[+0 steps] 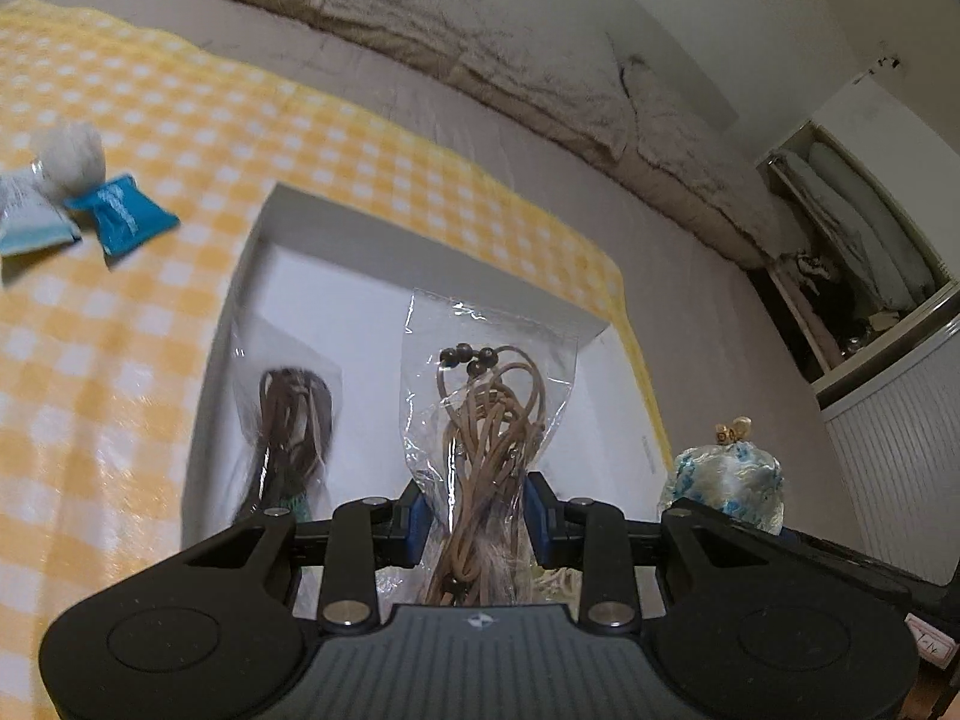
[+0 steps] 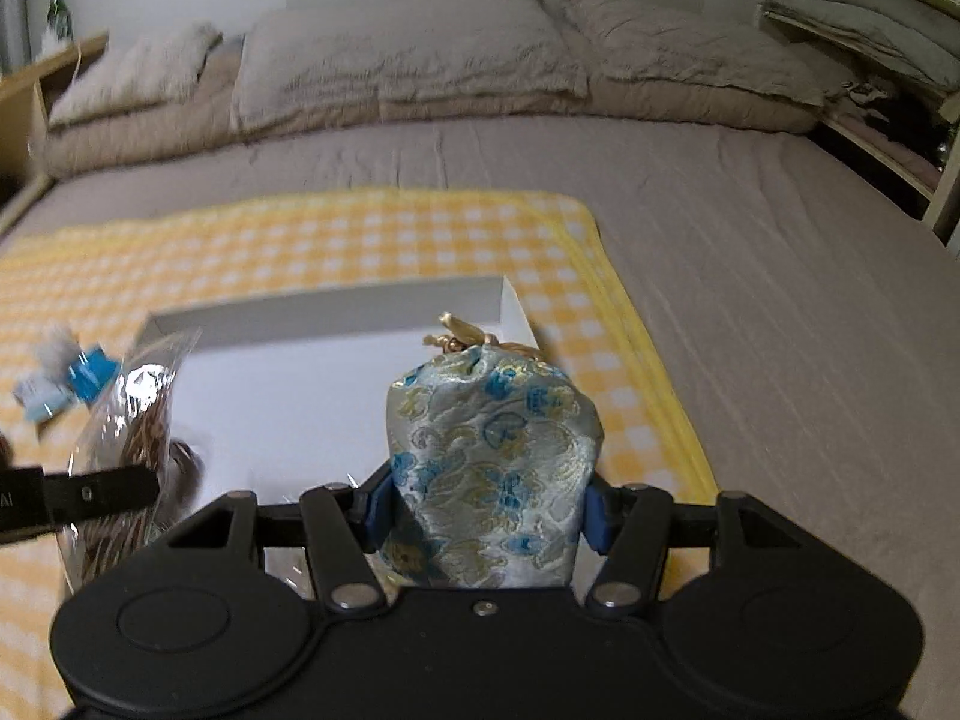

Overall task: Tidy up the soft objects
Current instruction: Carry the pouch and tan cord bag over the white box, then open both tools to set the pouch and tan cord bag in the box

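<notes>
My left gripper [image 1: 478,519] is shut on a clear plastic bag of tan cord with dark beads [image 1: 486,414], held over a white shallow box [image 1: 282,222]. A second clear bag with dark brown cord [image 1: 292,426] lies in the box to its left. My right gripper [image 2: 486,507] is shut on a blue and gold brocade drawstring pouch [image 2: 492,456], held upright over the box's right part [image 2: 324,312]. The pouch also shows at the right of the left wrist view [image 1: 726,480]. The tan cord bag shows at the left of the right wrist view [image 2: 138,414].
The box rests on a yellow checked cloth [image 1: 120,312] spread on a grey bed [image 2: 750,276]. A white fluffy ball [image 1: 66,159], a blue packet [image 1: 123,219] and a pale blue packet [image 1: 30,222] lie on the cloth at the left. Beige pillows [image 2: 408,60] line the far edge.
</notes>
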`<state>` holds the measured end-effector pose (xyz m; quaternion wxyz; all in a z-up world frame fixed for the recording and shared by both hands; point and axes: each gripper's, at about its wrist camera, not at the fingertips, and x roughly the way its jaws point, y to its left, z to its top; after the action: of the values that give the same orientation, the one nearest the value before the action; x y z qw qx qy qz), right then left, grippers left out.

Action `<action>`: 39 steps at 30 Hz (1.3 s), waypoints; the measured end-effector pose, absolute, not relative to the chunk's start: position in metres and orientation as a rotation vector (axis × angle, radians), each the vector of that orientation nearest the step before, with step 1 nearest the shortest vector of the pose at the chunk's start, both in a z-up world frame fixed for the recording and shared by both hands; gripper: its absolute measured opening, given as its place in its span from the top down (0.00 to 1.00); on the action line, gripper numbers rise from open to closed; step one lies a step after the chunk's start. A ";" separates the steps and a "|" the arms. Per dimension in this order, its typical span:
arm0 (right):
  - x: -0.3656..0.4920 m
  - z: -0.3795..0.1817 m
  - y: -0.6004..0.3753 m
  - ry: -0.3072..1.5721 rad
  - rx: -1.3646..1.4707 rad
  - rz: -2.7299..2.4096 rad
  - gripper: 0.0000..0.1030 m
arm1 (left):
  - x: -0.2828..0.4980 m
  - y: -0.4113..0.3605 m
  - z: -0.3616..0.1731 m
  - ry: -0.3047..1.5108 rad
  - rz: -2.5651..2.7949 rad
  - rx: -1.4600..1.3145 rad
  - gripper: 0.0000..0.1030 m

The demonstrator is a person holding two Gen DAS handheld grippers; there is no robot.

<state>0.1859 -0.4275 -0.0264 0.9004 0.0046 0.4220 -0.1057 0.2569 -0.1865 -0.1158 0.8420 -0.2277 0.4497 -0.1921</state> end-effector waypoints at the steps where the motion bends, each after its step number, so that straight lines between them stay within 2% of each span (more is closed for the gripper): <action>1: 0.188 -0.031 -0.428 0.885 -0.005 -0.216 0.42 | 0.258 -0.188 -0.121 0.956 -0.401 -0.477 0.67; 15: 0.215 -0.087 -0.413 1.059 -0.249 -0.171 0.42 | 0.272 -0.188 -0.150 0.992 -0.350 -0.500 0.67; 19: 0.214 -0.091 -0.408 1.096 -0.223 -0.119 0.42 | 0.270 -0.194 -0.154 0.999 -0.359 -0.494 0.67; 21: 0.212 -0.089 -0.410 1.107 -0.172 -0.084 0.42 | 0.269 -0.195 -0.155 0.994 -0.351 -0.488 0.63; 26: 0.209 -0.086 -0.416 1.120 -0.155 -0.081 0.40 | 0.268 -0.195 -0.154 0.989 -0.342 -0.488 0.42; 28: 0.208 -0.084 -0.421 1.121 -0.131 -0.082 0.28 | 0.266 -0.196 -0.153 0.988 -0.350 -0.481 0.38; 30: 0.206 -0.081 -0.424 1.110 -0.114 -0.085 0.23 | 0.264 -0.197 -0.151 0.990 -0.358 -0.469 0.35; 39: 0.191 -0.065 -0.430 1.083 -0.066 -0.095 0.21 | 0.256 -0.197 -0.139 1.010 -0.374 -0.441 0.19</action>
<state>0.1908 -0.4298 -0.0650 0.8553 -0.0312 0.5153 -0.0451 0.2557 -0.1973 -0.1385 0.8355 -0.2082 0.4770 -0.1766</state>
